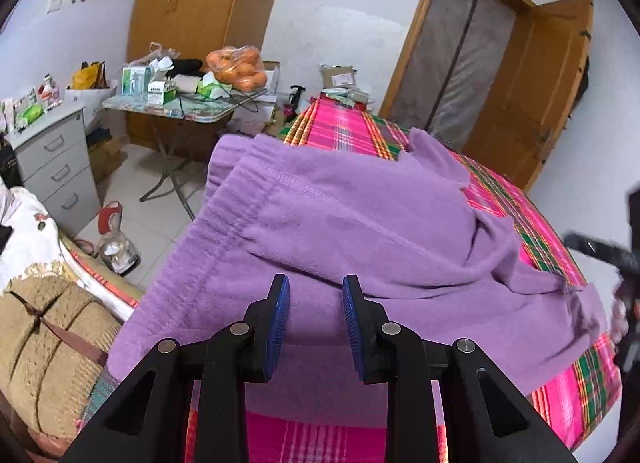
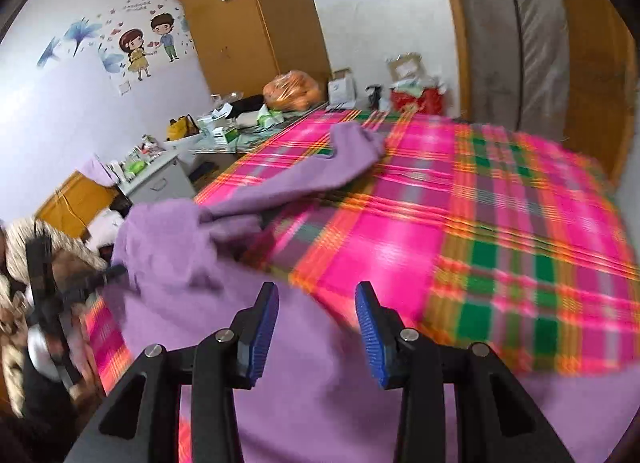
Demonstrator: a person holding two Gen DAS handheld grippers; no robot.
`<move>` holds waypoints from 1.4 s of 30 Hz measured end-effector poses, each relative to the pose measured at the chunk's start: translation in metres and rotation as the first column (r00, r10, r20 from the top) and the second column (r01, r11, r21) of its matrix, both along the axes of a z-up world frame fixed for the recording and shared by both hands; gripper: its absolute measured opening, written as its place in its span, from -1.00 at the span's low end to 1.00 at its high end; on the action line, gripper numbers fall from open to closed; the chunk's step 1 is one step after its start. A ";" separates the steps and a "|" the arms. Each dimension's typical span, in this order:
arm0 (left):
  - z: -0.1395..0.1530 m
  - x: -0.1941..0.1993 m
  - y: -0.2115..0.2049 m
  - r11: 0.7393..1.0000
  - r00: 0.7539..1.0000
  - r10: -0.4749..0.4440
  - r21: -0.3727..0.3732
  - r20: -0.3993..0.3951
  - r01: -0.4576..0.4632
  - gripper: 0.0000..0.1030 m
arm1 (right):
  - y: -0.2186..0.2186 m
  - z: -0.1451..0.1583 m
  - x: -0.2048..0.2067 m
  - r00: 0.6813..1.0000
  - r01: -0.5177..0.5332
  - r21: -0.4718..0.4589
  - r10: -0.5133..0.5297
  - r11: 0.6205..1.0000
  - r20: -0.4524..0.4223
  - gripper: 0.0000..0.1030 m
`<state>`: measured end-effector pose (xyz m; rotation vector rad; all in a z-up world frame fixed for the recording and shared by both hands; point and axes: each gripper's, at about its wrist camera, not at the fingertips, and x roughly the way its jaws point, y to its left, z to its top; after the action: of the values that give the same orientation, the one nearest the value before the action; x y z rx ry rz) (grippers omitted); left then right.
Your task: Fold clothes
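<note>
Lying rumpled across pink plaid bedspread (image 2: 500, 223): purple garment (image 1: 340, 231). Left gripper (image 1: 316, 323) parted, pinching nothing; right gripper (image 2: 318, 329) spread above cloth, empty. Risking crooked fold, bunched sleeve dragging.

Bright, even indoor light – left wrist view sharp, right wrist view motion-blurred, both fisheye-bent with dark corners.

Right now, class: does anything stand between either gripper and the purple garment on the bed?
Nothing visible does. The left gripper and the right gripper both sit directly over the purple garment, jaws apart, with no fabric between the pads. Only the plaid bedspread surrounds the garment.
</note>
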<state>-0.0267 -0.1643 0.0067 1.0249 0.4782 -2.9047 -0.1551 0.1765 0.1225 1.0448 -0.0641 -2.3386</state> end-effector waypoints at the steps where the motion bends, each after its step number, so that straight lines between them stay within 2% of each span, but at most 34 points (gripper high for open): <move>1: -0.004 -0.002 0.000 1.000 1.000 -0.002 0.003 0.007 0.002 -0.44 | -0.007 -0.004 -0.020 0.999 0.010 -0.026 -0.009 1.000 0.038 -0.14; 5: -0.013 -0.006 0.003 1.000 1.000 -0.020 0.008 0.022 0.020 -0.45 | -0.026 -0.027 -0.100 0.980 0.096 -0.110 -0.075 0.989 0.186 -0.12; 10: -0.017 -0.007 0.002 0.999 0.999 -0.029 0.029 0.020 0.028 -0.45 | -0.037 -0.051 -0.164 0.953 0.186 -0.130 -0.146 0.974 0.266 -0.07; 15: -0.018 -0.007 0.000 0.997 0.999 -0.044 0.061 0.012 0.043 -0.45 | -0.051 -0.071 -0.203 0.934 0.215 -0.138 -0.162 0.967 0.319 -0.10; 17: -0.018 -0.007 0.001 0.997 0.999 -0.046 0.056 0.012 0.045 -0.45 | -0.059 -0.070 -0.213 0.937 0.214 -0.099 -0.176 0.972 0.301 -0.55; 18: -0.018 -0.007 0.001 0.997 0.999 -0.046 0.054 0.012 0.045 -0.45 | -0.060 -0.068 -0.216 0.940 0.217 -0.080 -0.187 0.973 0.285 -0.91; 20: -0.018 -0.007 0.002 0.998 0.999 -0.046 0.051 0.012 0.045 -0.45 | -0.055 -0.059 -0.215 0.944 0.235 -0.099 -0.203 0.967 0.259 -0.95; 24: -0.017 -0.007 0.002 0.998 0.999 -0.046 0.044 0.013 0.046 -0.45 | -0.013 -0.018 -0.193 0.949 0.297 -0.162 -0.272 0.941 0.161 -0.95; 27: -0.017 -0.008 0.002 0.998 0.999 -0.046 0.039 0.013 0.046 -0.45 | 0.035 0.016 -0.164 0.928 0.373 -0.181 -0.364 0.910 0.085 -0.95; 31: -0.017 -0.007 0.003 0.999 0.999 -0.045 0.031 0.012 0.045 -0.45 | 0.103 0.050 -0.116 0.860 0.501 -0.214 -0.511 0.838 0.014 -0.95; 36: -0.017 -0.007 0.006 0.999 0.999 -0.043 0.010 0.017 0.043 -0.45 | 0.188 0.065 -0.061 0.730 0.658 -0.259 -0.683 0.707 -0.008 -0.94; 37: -0.017 -0.007 0.007 0.999 0.999 -0.043 0.005 0.018 0.043 -0.45 | 0.200 0.063 -0.055 0.712 0.679 -0.255 -0.702 0.689 -0.002 -0.87; 41: -0.018 -0.007 0.009 0.999 0.999 -0.042 0.002 0.019 0.042 -0.45 | 0.232 0.039 -0.047 0.680 0.725 -0.202 -0.730 0.658 0.063 -0.75; 42: -0.018 -0.007 0.011 0.999 0.999 -0.042 0.001 0.019 0.042 -0.45 | 0.234 0.035 -0.043 0.676 0.731 -0.186 -0.734 0.656 0.066 -0.59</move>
<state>-0.0333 -0.1535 -0.0117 1.0745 0.4622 -2.9280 -0.1984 0.4104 0.1571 1.0122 -0.8570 -2.9655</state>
